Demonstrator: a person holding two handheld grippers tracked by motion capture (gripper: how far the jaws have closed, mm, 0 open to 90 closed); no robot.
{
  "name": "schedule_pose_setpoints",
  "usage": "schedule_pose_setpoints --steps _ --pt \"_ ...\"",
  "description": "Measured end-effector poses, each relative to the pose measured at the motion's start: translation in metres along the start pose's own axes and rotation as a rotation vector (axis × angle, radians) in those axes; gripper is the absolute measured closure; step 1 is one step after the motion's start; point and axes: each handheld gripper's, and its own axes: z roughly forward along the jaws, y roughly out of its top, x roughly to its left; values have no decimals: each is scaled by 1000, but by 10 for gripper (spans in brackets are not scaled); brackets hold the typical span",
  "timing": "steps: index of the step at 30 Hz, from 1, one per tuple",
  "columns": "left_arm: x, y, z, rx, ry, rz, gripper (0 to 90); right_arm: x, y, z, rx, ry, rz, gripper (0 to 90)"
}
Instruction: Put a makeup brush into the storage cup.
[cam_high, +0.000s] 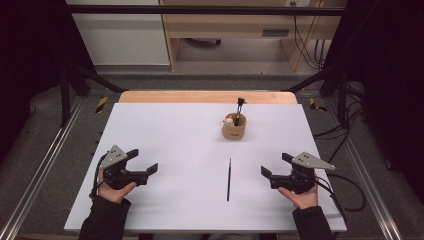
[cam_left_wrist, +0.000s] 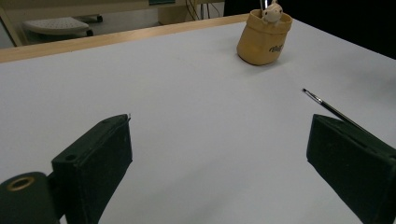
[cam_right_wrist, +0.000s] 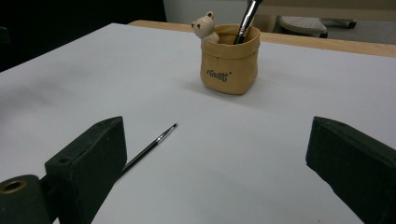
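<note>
Black and thin, the paintbrush is lying flat on the white table, between the two grippers and touching neither. Beyond its tip, well apart, a tan pot is standing upright, holding another brush and a small bear figure. Both the left gripper and right gripper are resting with jaws spread wide, gripping nothing.

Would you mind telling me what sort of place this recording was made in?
Probably a lab recording station: a white table inside a black metal frame, cables trailing on the floor, and a staged pen holder and thin brush.
</note>
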Motion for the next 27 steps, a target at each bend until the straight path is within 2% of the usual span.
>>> schedule_pose_setpoints --steps 5,27 --pt "-1 0 2 6 -2 3 62 3 3 1 9 -9 -2 64" --pt "-2 -3 6 26 -1 7 61 29 21 24 61 11 -44 83"
